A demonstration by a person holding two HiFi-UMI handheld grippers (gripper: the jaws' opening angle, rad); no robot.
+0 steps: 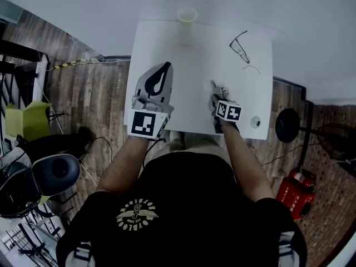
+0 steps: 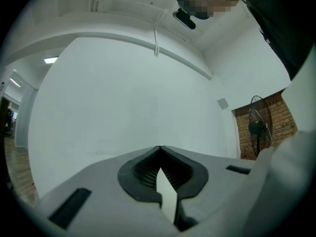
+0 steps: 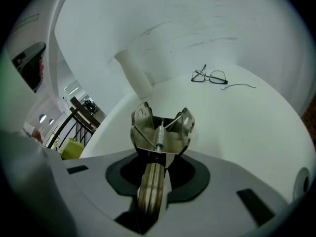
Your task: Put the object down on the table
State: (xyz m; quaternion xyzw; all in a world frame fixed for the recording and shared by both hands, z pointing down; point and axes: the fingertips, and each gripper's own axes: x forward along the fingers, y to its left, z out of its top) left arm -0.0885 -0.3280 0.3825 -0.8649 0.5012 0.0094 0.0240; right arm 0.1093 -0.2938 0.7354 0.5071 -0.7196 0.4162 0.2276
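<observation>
A white table (image 1: 194,65) lies below me. My right gripper (image 1: 216,102) is shut on a metal clip with a coil spring (image 1: 218,89), low over the table's near right part. In the right gripper view the clip (image 3: 160,132) sticks out past the jaws of my right gripper (image 3: 154,164), its two pierced ears forward, with the table (image 3: 237,127) close under it. My left gripper (image 1: 157,82) hovers over the near left part of the table, jaws together with nothing in them. The left gripper view shows the same left gripper (image 2: 159,149) pointing at a bare white wall.
A tall white cup (image 1: 187,18) (image 3: 134,73) stands at the table's far edge. Black glasses (image 1: 240,47) (image 3: 210,76) and a thin wire (image 1: 253,67) (image 3: 239,86) lie at the far right. A round grommet (image 1: 255,122) (image 3: 301,179) sits near the right corner. A fan (image 1: 288,125) stands right of the table.
</observation>
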